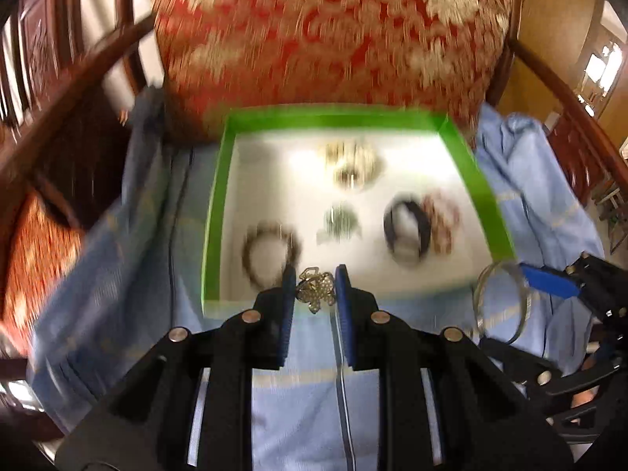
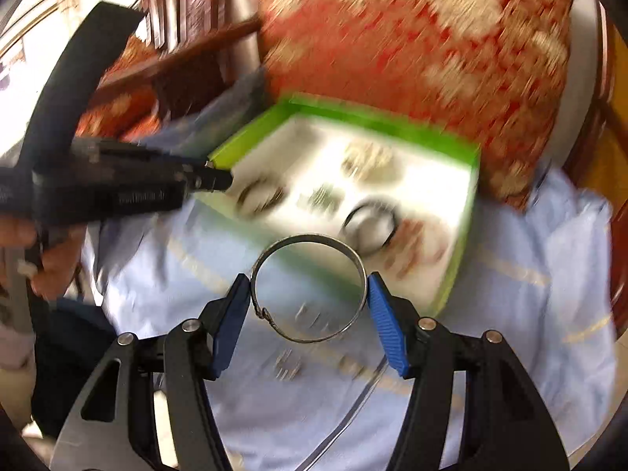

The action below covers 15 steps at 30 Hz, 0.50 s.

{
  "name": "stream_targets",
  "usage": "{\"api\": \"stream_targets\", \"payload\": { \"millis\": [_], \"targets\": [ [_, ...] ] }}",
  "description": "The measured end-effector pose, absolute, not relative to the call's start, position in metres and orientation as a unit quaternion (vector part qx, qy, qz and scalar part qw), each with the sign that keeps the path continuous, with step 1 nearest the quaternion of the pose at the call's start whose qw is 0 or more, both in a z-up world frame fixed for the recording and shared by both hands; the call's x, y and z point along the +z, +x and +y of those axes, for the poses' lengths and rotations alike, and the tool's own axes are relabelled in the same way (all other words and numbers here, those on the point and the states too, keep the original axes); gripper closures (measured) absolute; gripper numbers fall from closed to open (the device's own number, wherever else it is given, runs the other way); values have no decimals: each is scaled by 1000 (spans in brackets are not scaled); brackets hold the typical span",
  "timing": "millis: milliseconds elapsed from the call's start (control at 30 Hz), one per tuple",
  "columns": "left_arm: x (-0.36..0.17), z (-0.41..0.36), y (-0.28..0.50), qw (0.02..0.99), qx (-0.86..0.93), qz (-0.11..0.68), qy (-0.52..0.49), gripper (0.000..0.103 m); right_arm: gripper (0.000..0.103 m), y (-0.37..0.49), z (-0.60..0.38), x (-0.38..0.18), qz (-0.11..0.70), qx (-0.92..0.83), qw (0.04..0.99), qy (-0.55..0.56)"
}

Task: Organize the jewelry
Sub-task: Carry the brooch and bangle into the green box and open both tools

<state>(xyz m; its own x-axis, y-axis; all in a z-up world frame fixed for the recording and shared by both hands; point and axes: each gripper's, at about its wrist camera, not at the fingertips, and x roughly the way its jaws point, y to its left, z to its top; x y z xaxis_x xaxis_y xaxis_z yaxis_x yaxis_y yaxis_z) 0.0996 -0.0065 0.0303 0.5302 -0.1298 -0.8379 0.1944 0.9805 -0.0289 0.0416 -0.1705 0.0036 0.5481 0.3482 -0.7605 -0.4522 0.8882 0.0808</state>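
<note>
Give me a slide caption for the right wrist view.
Right gripper clamps a silver bangle before the green tray.

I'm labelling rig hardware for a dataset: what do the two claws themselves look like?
Both match. The left claw and right claw have black angular linkage arms with round silver pivot pins and cut-out slots. Their fingers carry blue pads, ribbed on the right claw. Pale printed lettering on the left claw's black body is too blurred to read.

The right gripper (image 2: 309, 290) clamps a thin silver metal bangle (image 2: 310, 288) between its 2 blue ribbed pads (image 2: 386, 325), above a pale blue cloth (image 2: 510, 274). Beyond sits a green-rimmed white tray (image 2: 467, 212) holding blurred bracelets, backed by a red-and-gold patterned cushion (image 2: 412, 39). The left gripper (image 2: 219, 180) reaches in at the tray's left corner.
</note>
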Motion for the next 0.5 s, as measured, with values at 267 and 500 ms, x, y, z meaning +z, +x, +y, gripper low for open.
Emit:
{"api": "stream_targets", "payload": {
  "millis": [267, 500],
  "targets": [
    [-23, -15, 179, 845, -61, 530, 33, 82, 43, 140, -178, -24, 447, 171, 877, -30],
    [-37, -12, 189, 849, -42, 525, 49, 66, 37, 145, -176, -32, 446, 154, 880, -51]
  ]
}}
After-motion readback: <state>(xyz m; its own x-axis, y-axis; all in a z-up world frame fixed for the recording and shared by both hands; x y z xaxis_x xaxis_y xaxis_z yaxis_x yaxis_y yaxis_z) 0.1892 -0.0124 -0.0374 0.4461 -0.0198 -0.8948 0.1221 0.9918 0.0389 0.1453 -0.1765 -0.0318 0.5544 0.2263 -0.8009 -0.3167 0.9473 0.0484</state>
